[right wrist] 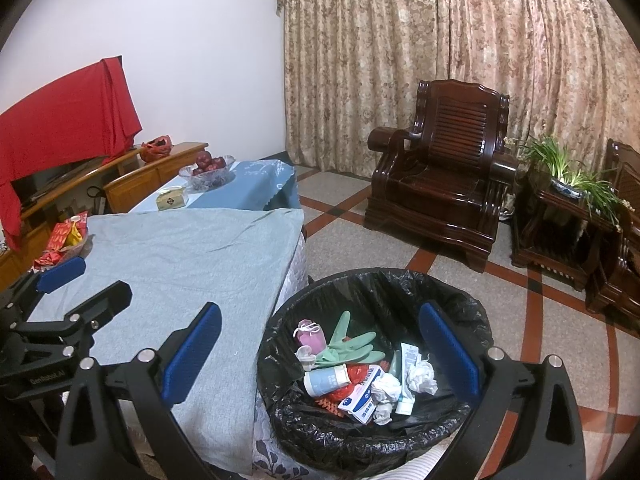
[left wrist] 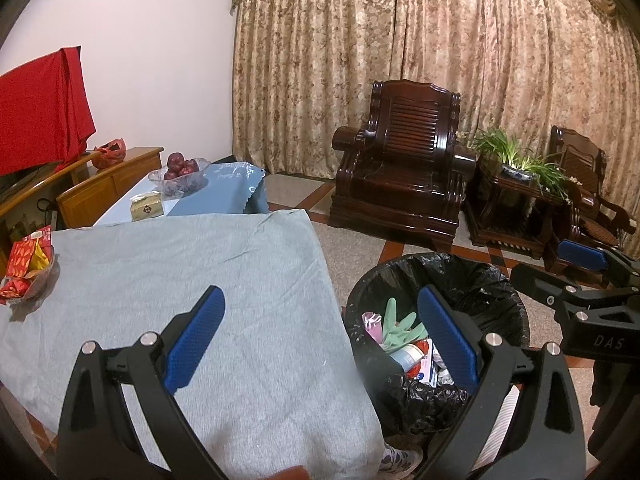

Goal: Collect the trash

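Note:
A trash bin with a black liner (right wrist: 400,280) stands on the floor right of the table and shows in the left wrist view (left wrist: 360,300) too. It holds a green rubber glove (right wrist: 352,344), crumpled tissues (right wrist: 420,376), a tube, a small box and a pink item. My right gripper (right wrist: 320,356) is open and empty above the bin. My left gripper (left wrist: 320,340) is open and empty over the table's right edge. The right gripper shows in the left wrist view (left wrist: 584,276); the left gripper shows in the right wrist view (right wrist: 84,284).
The table wears a grey-blue cloth (left wrist: 180,280). A dish of red snack packets (left wrist: 28,264) sits at its left edge. Beyond stand a tissue box (left wrist: 147,208), a glass fruit bowl (left wrist: 180,174), a dark wooden armchair (left wrist: 404,168) and a potted plant (left wrist: 516,160).

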A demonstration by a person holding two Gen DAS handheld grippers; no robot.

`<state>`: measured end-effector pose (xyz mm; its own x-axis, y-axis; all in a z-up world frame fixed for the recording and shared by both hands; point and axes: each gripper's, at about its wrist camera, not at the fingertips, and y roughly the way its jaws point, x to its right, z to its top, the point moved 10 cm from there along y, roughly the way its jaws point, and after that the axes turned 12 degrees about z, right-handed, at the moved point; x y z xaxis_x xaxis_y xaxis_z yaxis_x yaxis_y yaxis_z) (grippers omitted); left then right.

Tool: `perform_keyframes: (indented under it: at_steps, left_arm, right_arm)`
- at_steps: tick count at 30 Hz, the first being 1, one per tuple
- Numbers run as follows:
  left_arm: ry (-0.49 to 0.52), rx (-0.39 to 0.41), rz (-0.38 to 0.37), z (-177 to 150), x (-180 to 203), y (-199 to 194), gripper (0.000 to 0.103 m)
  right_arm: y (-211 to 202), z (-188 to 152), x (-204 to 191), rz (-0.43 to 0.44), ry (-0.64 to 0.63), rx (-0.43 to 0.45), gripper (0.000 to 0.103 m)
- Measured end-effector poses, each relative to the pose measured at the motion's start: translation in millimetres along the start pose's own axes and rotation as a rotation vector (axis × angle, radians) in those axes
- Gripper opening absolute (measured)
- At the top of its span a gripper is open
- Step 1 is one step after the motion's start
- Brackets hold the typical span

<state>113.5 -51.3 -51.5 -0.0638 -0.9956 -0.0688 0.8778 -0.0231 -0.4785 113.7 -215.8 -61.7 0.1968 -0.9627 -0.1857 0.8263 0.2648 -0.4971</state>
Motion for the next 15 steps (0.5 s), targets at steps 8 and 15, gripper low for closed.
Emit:
perform_keyframes:
  at_steps: [8,15]
  left_arm:
    - [0.001,-0.002,0.001,-0.2,-0.8,-0.4,0.094]
    - [0.002,-0.004,0.002,0.5,-1.5,-1.3,0.094]
  right_arm:
    - [0.5,0.3,-0.9,0.000,0.001,-0.001,0.097]
    - [0.7,0.4,-1.2,-0.001,0.000,-0.003,0.097]
